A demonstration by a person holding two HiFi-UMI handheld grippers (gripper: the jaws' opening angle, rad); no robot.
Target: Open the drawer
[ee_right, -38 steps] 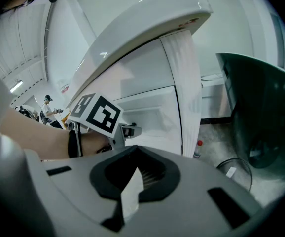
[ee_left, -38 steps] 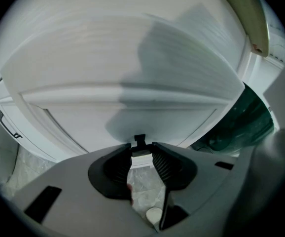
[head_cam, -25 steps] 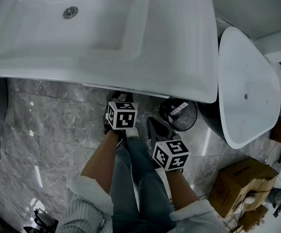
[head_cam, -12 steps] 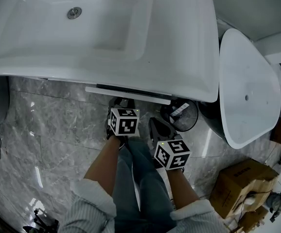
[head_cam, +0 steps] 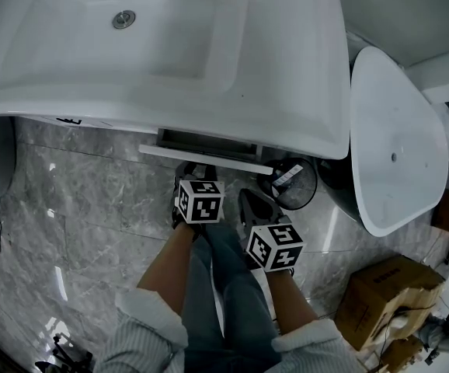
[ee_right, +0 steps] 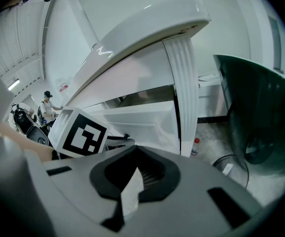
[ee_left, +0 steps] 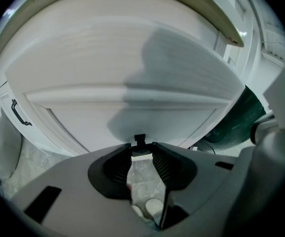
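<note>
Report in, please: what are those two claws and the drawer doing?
Left gripper shut on the small dark pull. Right gripper shut, empty. Drawer partly out under the sink. Nothing blocking it; bin stands to one side.

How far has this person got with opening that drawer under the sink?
Partly done: the drawer sticks out a little from under the sink, with a strip of its dark inside showing. In hand: the left gripper is closed on the small black handle on the drawer front. The right gripper is shut on nothing, off to the side. Left: probably most of the pull.
</note>
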